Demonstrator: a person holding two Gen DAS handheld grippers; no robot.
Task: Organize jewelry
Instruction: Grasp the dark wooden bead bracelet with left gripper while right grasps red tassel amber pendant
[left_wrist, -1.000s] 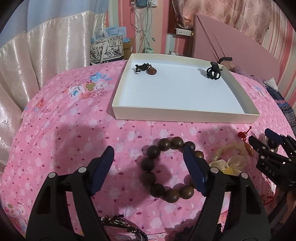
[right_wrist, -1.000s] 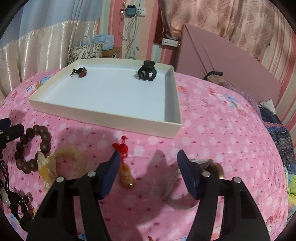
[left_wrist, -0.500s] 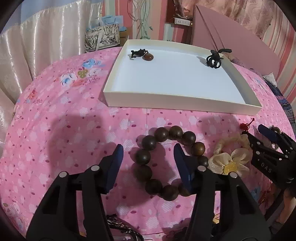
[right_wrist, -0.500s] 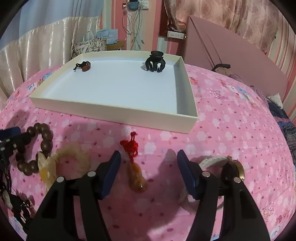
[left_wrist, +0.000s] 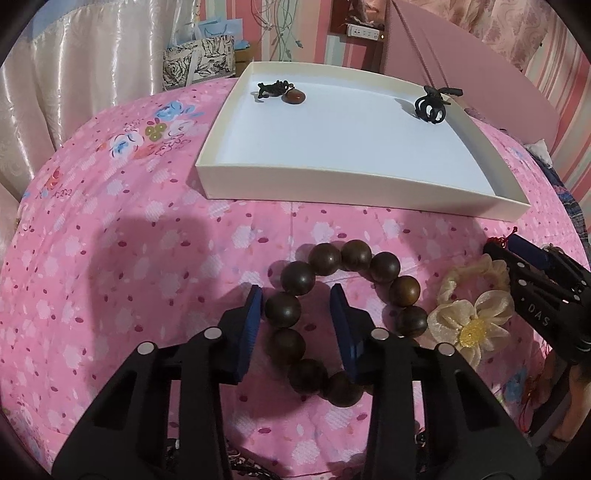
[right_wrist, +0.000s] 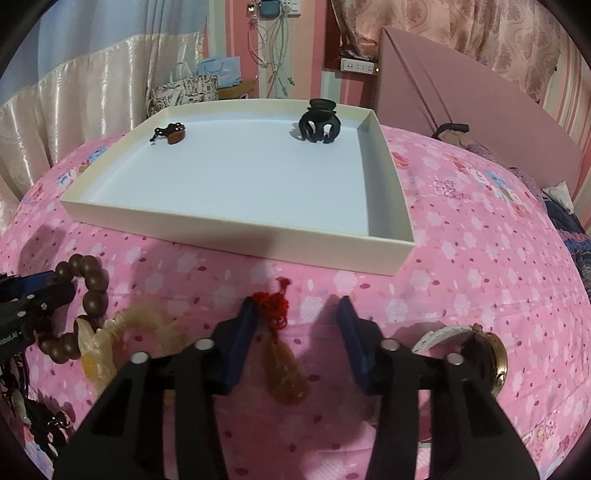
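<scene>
You are closing the left gripper (left_wrist: 297, 308) on hard, rollable bracelet (left_wrist: 341, 321) beads, seemingly not yet clamped, while the right gripper (right_wrist: 297, 325) is narrowing, unclamped, around the pendant's (right_wrist: 284, 373) soft cord.

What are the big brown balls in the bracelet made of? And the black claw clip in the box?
The bead bracelet looks like dark polished wood: brown, round, softly shiny, though coated plastic could look alike. The hair claw clip looks like matte black plastic: one moulded shape with curved teeth and hardly any shine.
</scene>
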